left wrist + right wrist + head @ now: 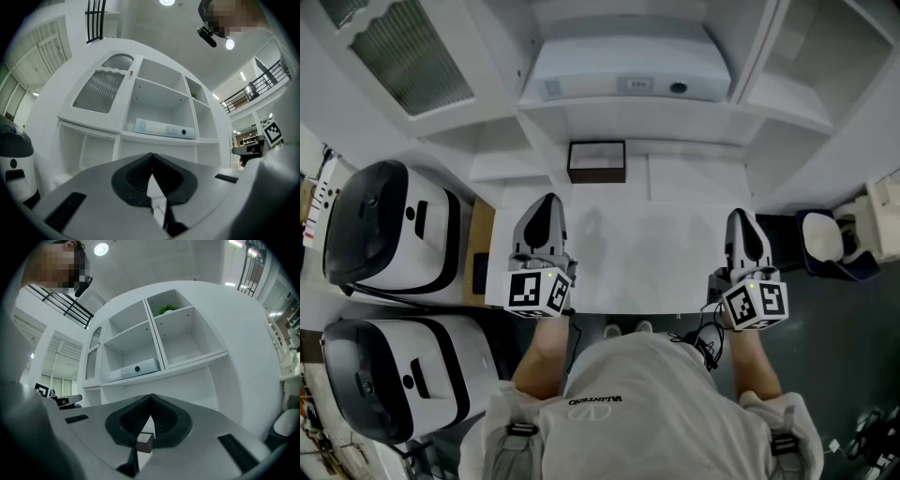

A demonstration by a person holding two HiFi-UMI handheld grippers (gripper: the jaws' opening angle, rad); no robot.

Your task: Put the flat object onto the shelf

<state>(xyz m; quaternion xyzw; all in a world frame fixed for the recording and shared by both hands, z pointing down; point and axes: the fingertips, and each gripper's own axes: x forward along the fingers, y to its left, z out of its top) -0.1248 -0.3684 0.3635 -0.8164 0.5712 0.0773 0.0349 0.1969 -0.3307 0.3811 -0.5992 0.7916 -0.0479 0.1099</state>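
The flat white box (628, 73), perhaps a slim device, lies on the cabinet's middle shelf (628, 114), so the task looks done. The left gripper (547, 204) and right gripper (742, 221) hover over the worktop (637, 258), both closed on nothing, well apart from the box.

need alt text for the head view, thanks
Seen from above, a person holds the left tool and right tool, both shut, over a white counter in front of a white shelf unit; a flat white box lies on its shelf.
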